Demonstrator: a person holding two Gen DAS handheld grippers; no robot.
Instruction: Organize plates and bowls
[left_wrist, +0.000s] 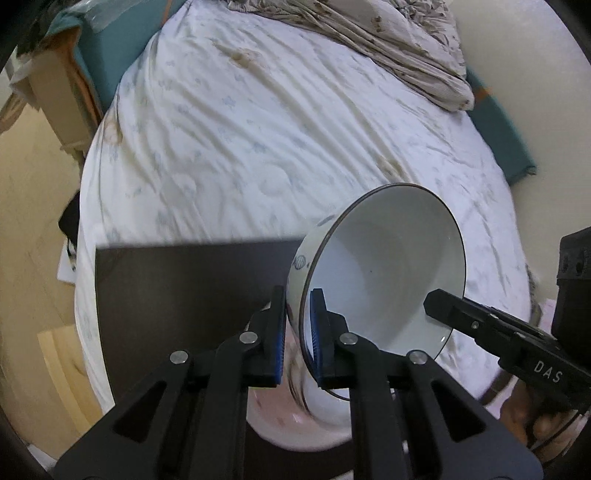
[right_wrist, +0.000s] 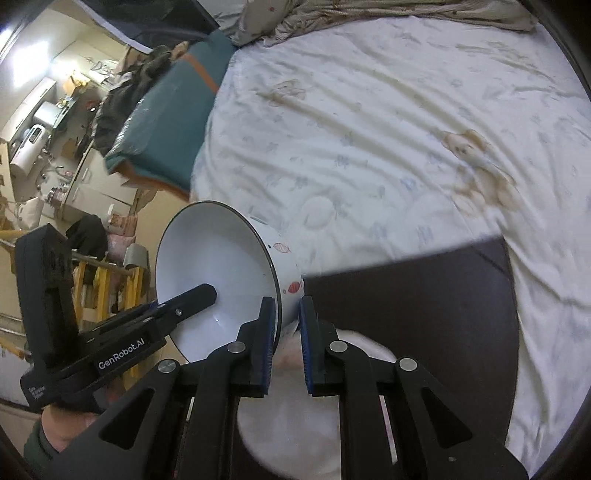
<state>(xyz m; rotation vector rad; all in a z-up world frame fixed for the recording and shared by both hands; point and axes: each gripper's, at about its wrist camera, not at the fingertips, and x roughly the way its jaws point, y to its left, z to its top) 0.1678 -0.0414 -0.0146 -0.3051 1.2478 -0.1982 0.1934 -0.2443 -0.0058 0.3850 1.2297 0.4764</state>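
A white bowl (left_wrist: 384, 269) is held in the air, tilted steeply on its side, by both tools at once. The left tool (left_wrist: 298, 334) is clamped on the rim at the bowl's 7 o'clock edge in the left wrist view, one pad inside and one outside. The right tool (right_wrist: 286, 341) is clamped on the opposite side of the rim, at 5 o'clock of the bowl in its own view.

Below the bowl, at 6 o'clock in both views, a pale plate (right_wrist: 295, 413) is seen blurred on a dark worktop (left_wrist: 177, 288) that is set on a bed (left_wrist: 258, 129). No other dishes can be made out.

The task is judged to be in progress: the bowl is lifted but not yet set down anywhere, and its destination cannot be told. The plate remains to be dealt with.
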